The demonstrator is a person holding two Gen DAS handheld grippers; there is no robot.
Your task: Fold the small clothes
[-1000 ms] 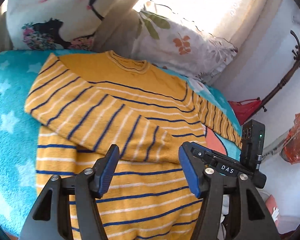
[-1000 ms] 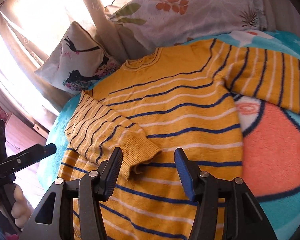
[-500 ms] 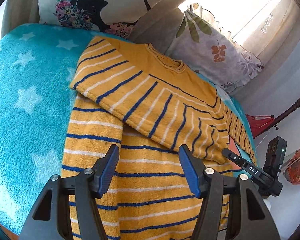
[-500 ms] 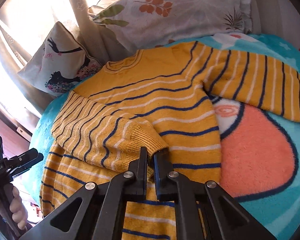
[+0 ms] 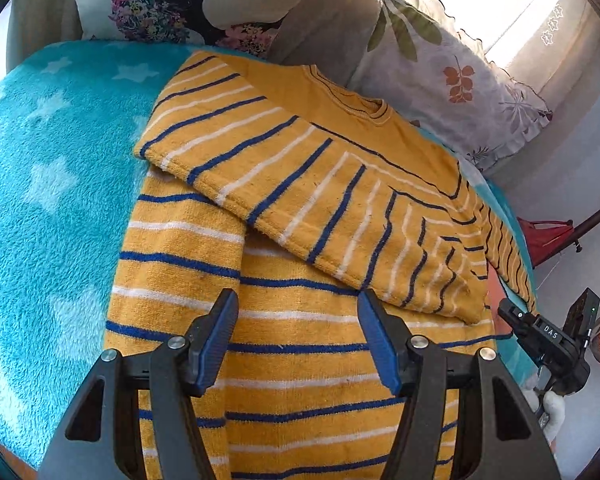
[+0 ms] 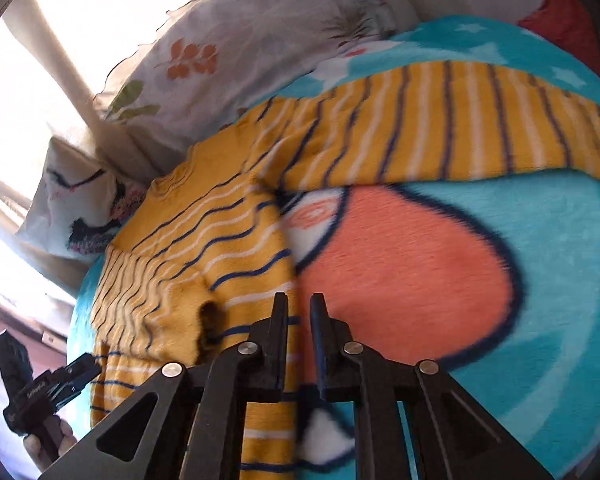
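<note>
Turquoise star blanket [image 5: 40, 184], leaf-print pillow [image 5: 452, 80], floral silhouette pillow [image 5: 188, 4], red cloth [image 5: 548, 236]

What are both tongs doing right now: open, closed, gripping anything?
Left tongs: open, holding nothing, over the striped sweater.
Right tongs: nearly closed, narrow gap; nothing visibly gripped.

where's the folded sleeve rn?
Left wrist view: the folded sleeve lies diagonally across the sweater chest, cuff pointing right, just ahead of the open left gripper.
</note>
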